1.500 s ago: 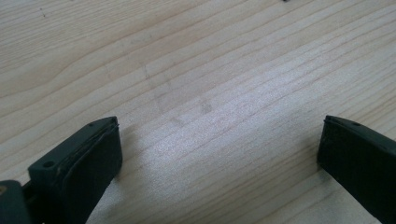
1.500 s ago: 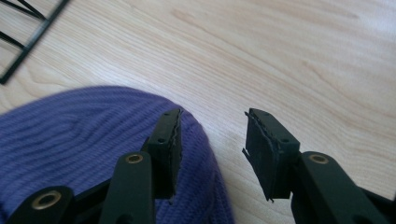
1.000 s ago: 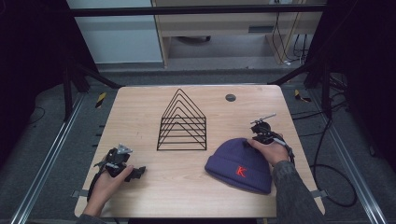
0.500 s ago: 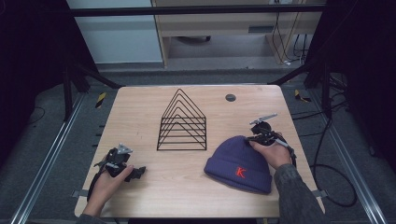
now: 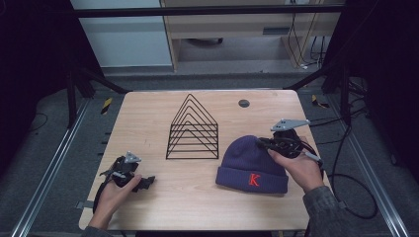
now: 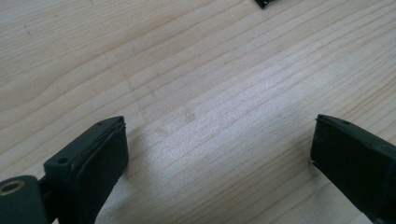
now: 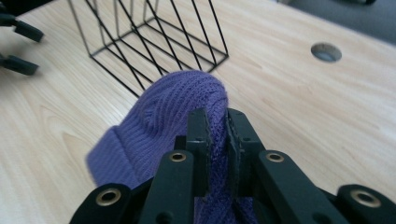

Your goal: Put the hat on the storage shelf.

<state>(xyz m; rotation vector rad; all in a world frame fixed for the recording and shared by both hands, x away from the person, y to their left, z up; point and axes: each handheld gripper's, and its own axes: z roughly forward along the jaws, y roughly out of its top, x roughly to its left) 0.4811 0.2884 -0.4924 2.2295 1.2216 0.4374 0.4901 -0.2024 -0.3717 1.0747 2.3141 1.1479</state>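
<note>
1. The purple beanie (image 5: 253, 165) lies flat on the counter (image 5: 148, 118), on the person's right side, just right of the black wire rack (image 5: 193, 129), with its red "K" on the cuff facing the person.
2. The right claw (image 7: 216, 122) has its jaws pinched nearly together on a fold of knit at the hat's crown end; in the high view it (image 5: 262, 143) sits at the beanie's upper right edge.
3. The left claw (image 6: 217, 149) rests low over bare wood with its jaws spread wide and nothing between them; from above it (image 5: 146, 181) waits at the near left corner.
4. Handling call: this hat looks soft, light and floppy. It should sag and stretch when lifted by one pinch.
5. Best hold, I'd say: the thick folded cuff, or crown and cuff together, one claw each.
6. No breakage risk; the knit grips well, though it could snag on the rack's wires.
</note>
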